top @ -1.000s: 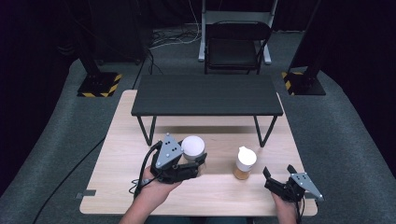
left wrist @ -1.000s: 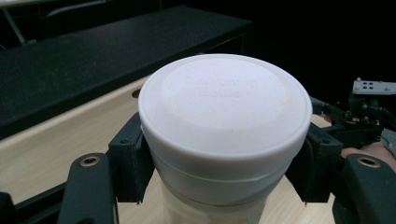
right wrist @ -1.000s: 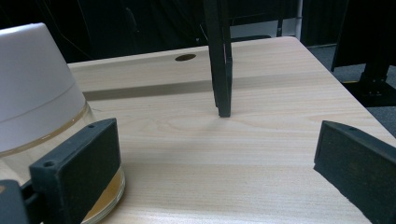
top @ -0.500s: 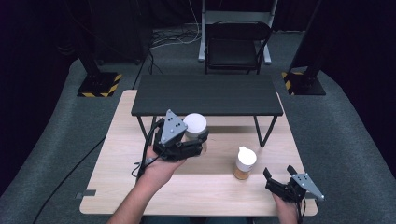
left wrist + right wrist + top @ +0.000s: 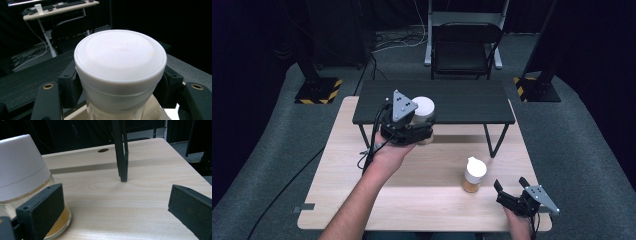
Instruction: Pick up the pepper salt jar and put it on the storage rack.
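Left gripper (image 5: 422,134) has carried the white-lidded jar (image 5: 423,111) up off the wooden table (image 5: 362,200) toward the black shelf (image 5: 462,102), jaws clamped just under the lid. Can't quite tell if the base clears the shelf edge yet. I'd keep it upright, lift a bit more, then set it down flat. Right gripper (image 5: 508,192) rests spread wide, empty, beside the other jar (image 5: 474,175).

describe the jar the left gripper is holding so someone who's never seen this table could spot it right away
Start at the light wooden table and find the low black shelf standing on it. At the shelf's front edge, the left gripper clamps a clear jar with a flat white lid, lifted off the wood. The other jar stands on the table, ungripped, with amber contents.
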{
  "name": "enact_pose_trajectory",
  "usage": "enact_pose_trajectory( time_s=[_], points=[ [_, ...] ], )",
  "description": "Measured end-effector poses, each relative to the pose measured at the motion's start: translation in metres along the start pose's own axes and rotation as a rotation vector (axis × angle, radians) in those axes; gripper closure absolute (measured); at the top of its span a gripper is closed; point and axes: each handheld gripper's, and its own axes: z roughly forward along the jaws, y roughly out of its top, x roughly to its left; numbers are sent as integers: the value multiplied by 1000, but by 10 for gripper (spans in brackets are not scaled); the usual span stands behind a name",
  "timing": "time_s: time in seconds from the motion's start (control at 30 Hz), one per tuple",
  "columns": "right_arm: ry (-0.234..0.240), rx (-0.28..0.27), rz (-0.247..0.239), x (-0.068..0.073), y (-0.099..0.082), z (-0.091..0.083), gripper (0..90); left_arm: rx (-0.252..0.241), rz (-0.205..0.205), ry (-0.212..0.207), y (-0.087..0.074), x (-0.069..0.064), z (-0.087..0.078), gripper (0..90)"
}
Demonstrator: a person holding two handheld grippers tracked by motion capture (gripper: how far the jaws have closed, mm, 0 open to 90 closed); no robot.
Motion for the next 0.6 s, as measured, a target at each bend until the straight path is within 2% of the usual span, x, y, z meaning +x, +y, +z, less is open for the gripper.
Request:
enact_pose_trajectory(
  time_s=[0.17,0.3,0.53,0.6],
  points=[
    [-11,-5,-9,3,-1,0,0,-6,-12,35,5,-3,10,333],
    [-2,-11,1,0,-2,0,0,-12,-3,83,10,-6,21,333],
    [5,-13,-2,0,-2,-1,0,-16,-43,149,14,3,41,333],
    [-3,-13,-9,2,-2,-1,0,-41,-53,177,11,8,46,333]
  ],
)
